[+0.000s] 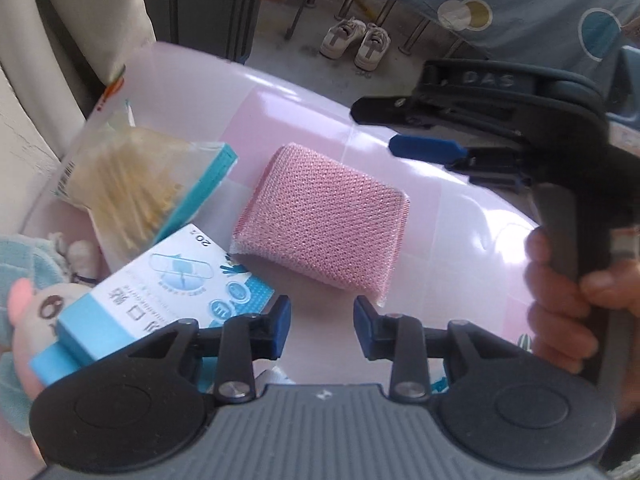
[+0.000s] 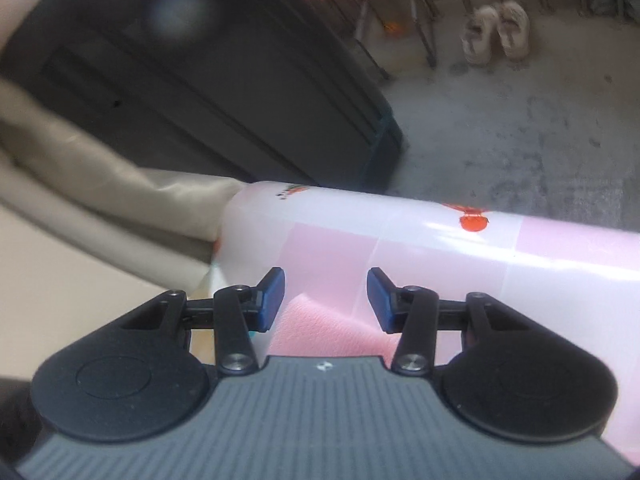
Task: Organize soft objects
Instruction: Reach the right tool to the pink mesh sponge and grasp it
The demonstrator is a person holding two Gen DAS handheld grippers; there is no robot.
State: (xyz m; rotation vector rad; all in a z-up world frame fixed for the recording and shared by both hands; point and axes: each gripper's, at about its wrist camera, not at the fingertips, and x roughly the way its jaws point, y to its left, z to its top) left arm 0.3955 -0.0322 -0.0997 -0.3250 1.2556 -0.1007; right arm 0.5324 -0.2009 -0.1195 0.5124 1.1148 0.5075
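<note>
A pink mesh sponge [image 1: 326, 220] lies flat on the pink-and-white checked table [image 1: 460, 216] in the left wrist view. My left gripper [image 1: 322, 328] is open and empty, just short of the sponge's near edge. My right gripper [image 1: 396, 132] comes in from the right above the table, beyond the sponge, held in a hand. In the right wrist view my right gripper [image 2: 326, 300] is open and empty, with the pink sponge [image 2: 328, 332] low between its fingers. A plush toy [image 1: 36, 304], pink-faced with blue fabric, lies at the far left.
A blue-and-white box [image 1: 168, 300] lies left of the sponge, with a clear bag of cotton swabs [image 1: 132, 188] behind it. A dark suitcase [image 2: 208, 80] stands beyond the table's far edge. Shoes [image 1: 356, 42] sit on the floor. Beige fabric [image 2: 100, 192] lies at the left.
</note>
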